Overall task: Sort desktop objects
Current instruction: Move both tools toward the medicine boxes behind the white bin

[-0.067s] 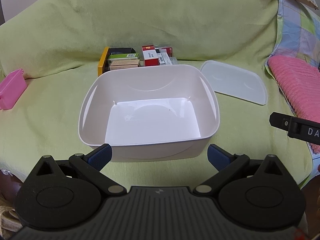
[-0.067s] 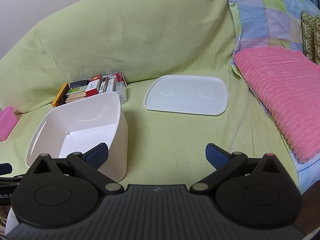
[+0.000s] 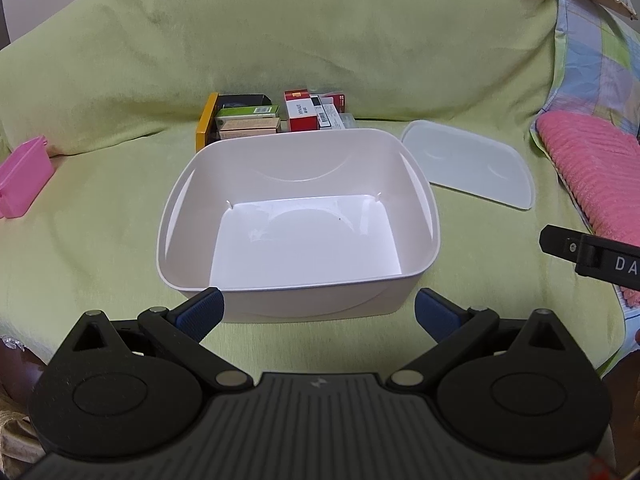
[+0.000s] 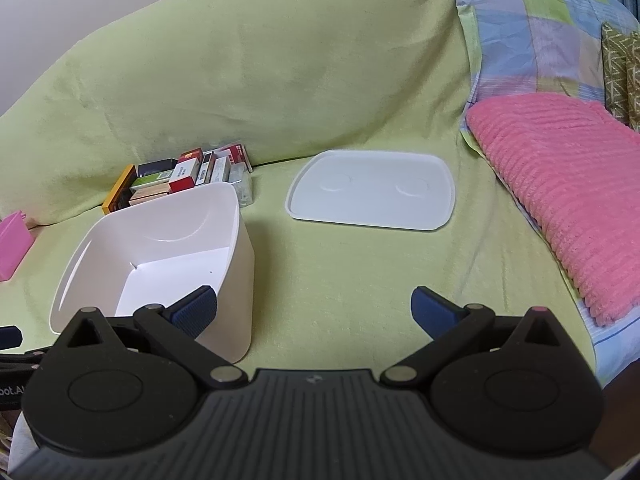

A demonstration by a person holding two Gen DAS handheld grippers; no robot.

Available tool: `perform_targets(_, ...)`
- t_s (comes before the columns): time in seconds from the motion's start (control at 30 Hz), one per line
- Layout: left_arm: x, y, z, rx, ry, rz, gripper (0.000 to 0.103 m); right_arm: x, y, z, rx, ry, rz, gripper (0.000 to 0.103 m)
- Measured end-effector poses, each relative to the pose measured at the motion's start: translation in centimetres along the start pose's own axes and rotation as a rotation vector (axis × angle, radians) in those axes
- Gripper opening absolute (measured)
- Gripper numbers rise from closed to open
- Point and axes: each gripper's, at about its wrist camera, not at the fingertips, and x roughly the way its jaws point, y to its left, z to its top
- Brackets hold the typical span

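An empty white plastic bin (image 3: 420, 184) (image 4: 240, 248) sits on a green-covered sofa seat. Behind it stands a cluster of small boxes (image 3: 276, 116) (image 4: 184, 178), red, green, tan and one yellow-edged. The bin's white lid (image 3: 468, 164) (image 4: 372, 196) lies flat to the right. My left gripper (image 3: 318, 312) hangs open just in front of the bin's near wall, holding nothing. My right gripper (image 4: 314, 308) is open too, over bare cover between the bin and the lid. A finger of the right gripper shows at the right edge of the left wrist view.
A pink plastic box (image 3: 24, 176) (image 4: 12, 244) lies at the far left. A pink ribbed cushion (image 4: 560, 184) (image 3: 592, 168) on a patchwork blanket (image 4: 528, 24) bounds the right side. The sofa back (image 3: 320, 40) rises right behind the boxes.
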Motion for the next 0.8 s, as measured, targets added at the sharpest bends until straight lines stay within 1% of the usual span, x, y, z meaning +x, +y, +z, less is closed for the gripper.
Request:
perform_targets(0.1,-0.1,-0.1,0.0,0.000,-0.002,-0.005,0.102,0.0,0.5,0.1,-0.001,-0.001,0.002,0.103)
perform_targets(0.17,-0.2,-0.2,-0.1,0.000,-0.003,-0.009,0.102,0.1,1.5,0.2,-0.006,-0.001,-0.003,0.103)
perform_targets(0.37,-0.3,-0.2,-0.1,0.002,-0.007,-0.019,0.102,0.2,0.3,-0.1,-0.011,0.000,-0.004,0.103)
perform_targets(0.8,-0.1,0.7,-0.4,0.009,-0.013,-0.020,0.102,0.5,-0.4,-0.3,-0.025,0.009,-0.013,0.103)
